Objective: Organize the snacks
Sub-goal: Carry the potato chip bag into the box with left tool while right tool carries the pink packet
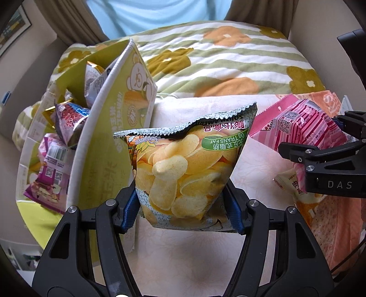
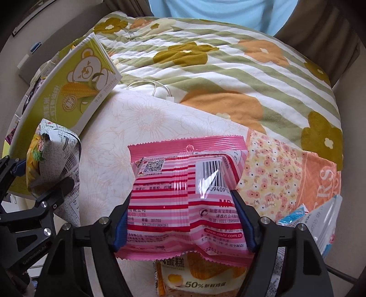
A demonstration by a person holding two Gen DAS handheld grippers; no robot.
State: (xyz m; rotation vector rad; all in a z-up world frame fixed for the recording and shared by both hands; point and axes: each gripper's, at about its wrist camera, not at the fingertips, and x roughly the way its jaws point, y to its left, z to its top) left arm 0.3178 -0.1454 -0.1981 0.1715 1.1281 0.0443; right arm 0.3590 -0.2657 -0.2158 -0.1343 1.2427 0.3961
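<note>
My left gripper (image 1: 180, 196) is shut on a yellow potato-chip bag (image 1: 183, 164), its blue pads pinching the bag's lower sides, and the bag hangs above the pale sheet. Just to its left stands a green cardboard box (image 1: 109, 137) with a bear print, with several snack bags (image 1: 68, 118) inside. My right gripper (image 2: 181, 205) is shut on a pink striped snack bag (image 2: 178, 187), barcode side up. The left wrist view shows that pink bag (image 1: 302, 123) in the right gripper (image 1: 308, 137) at the far right. In the right wrist view the chip bag (image 2: 55, 148) and the green box (image 2: 75, 91) are at the left.
Under the pink bag lies an egg-cake packet (image 2: 194, 278). A floral packet (image 2: 270, 173), an orange pouch (image 2: 320, 182) and a blue-white wrapper (image 2: 320, 219) lie at the right. A white cable (image 2: 155, 89) rests by the striped flower quilt (image 2: 205, 68). A person in a light blue top (image 1: 148, 13) sits behind.
</note>
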